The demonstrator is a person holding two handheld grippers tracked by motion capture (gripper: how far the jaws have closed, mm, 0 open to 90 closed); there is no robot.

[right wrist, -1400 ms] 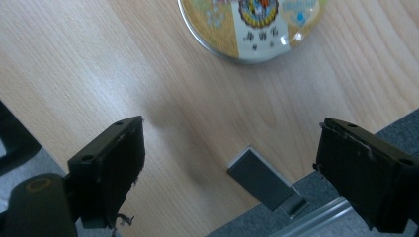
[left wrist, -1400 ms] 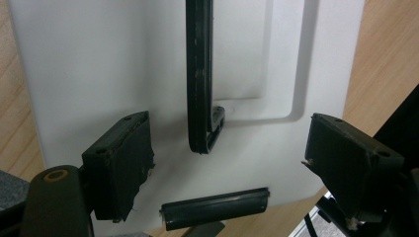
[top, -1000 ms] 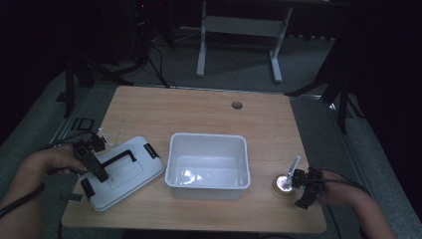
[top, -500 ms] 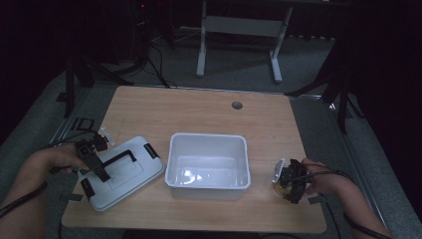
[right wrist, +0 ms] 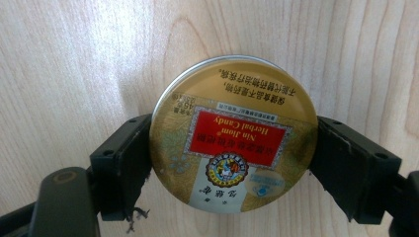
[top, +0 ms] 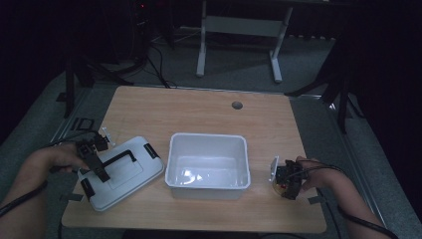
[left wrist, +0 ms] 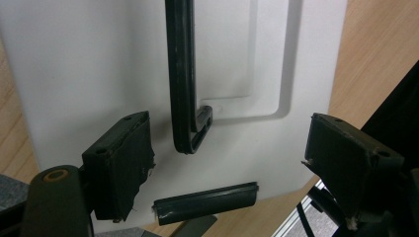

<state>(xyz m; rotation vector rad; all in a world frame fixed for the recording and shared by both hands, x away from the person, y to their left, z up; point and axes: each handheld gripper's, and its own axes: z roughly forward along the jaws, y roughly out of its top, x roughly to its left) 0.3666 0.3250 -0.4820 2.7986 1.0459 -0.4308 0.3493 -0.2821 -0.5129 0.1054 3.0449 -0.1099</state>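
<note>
A round gold candy tin (right wrist: 232, 133) with a red label sits between the jaws of my right gripper (right wrist: 237, 163), which press on its two sides just above the wooden table. In the high view my right gripper (top: 286, 183) is at the front right, beside the white bin (top: 209, 191), and it covers the tin. My left gripper (top: 101, 172) hangs open over the white lid (top: 130, 175) at the front left. Its jaws (left wrist: 232, 148) straddle the end of the lid's black handle (left wrist: 180, 74) without touching it.
The open white bin stands empty in the middle of the table (top: 199, 112). A black latch (left wrist: 205, 202) sits on the lid's near edge. A round cable hole (top: 237, 105) marks the far side. Stand legs and cables lie on the floor beyond.
My right gripper has moved left from beside the tin to over it and shut on its sides. The left gripper has stayed over the lid.
</note>
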